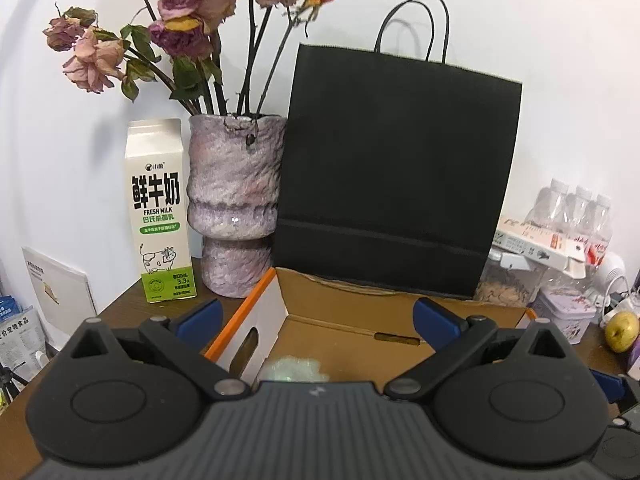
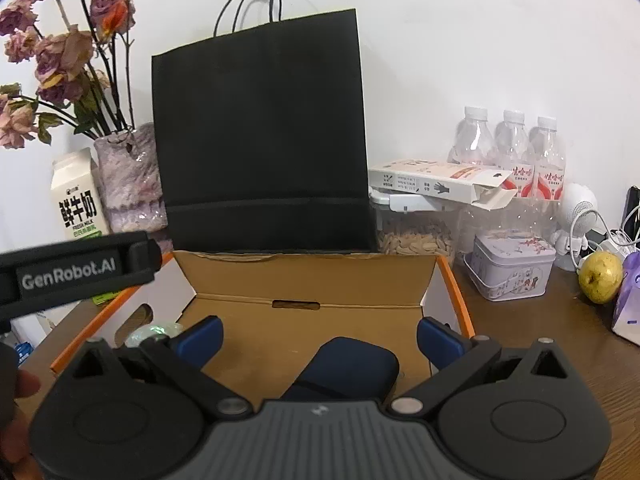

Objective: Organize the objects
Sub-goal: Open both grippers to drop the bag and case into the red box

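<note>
Black gripper point(image 1: 316, 318), blue pads, "GenRobot.AI" label.

I am reading "鲜牛奶", "FRESH MILK" and "3.3" on the milk carton point(image 1: 162, 208) just left of the vase point(image 1: 234, 204). "GenRobot.AI" is showing on my left gripper's side point(image 2: 68, 270), in front of that vase.

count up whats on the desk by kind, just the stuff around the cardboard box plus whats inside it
milk carton: 1
vase of dried roses: 1
black paper bag: 1
clear water bottles: 3
flat white carton: 1
clear seed container: 1
floral tin: 1
yellow fruit: 1
inside the box: dark blue case 1, shiny crumpled wrapper 1
total: 12
</note>
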{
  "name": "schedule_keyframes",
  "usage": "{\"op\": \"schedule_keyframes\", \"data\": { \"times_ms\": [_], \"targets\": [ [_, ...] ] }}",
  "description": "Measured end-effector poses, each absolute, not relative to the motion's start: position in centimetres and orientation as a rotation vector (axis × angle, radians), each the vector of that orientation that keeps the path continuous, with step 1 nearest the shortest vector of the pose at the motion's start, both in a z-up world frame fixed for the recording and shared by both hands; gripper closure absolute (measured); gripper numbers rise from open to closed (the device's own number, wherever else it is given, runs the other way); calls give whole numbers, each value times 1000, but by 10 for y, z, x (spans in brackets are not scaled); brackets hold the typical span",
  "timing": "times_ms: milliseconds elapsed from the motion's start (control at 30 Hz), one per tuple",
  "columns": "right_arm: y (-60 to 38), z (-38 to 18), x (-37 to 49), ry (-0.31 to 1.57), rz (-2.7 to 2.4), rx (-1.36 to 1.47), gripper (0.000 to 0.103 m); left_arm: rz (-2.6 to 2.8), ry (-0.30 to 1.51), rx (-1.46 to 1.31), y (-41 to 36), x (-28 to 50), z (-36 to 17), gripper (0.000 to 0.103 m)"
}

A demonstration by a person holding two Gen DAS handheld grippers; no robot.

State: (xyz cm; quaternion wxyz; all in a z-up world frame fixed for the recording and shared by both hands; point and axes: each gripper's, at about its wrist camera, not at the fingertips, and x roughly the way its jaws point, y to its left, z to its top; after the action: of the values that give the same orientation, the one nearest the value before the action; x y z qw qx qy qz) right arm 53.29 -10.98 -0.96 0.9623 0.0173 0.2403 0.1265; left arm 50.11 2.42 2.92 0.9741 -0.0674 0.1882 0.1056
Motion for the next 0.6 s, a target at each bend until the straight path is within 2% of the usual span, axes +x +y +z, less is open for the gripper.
{"op": "schedule_keyframes", "data": {
  "times_ms": [600],
  "targets": [
    [-121, 19, 488, 397, 252, 6, 0, 170, 313, -167, 28, 444, 52, 0]
  ]
}}
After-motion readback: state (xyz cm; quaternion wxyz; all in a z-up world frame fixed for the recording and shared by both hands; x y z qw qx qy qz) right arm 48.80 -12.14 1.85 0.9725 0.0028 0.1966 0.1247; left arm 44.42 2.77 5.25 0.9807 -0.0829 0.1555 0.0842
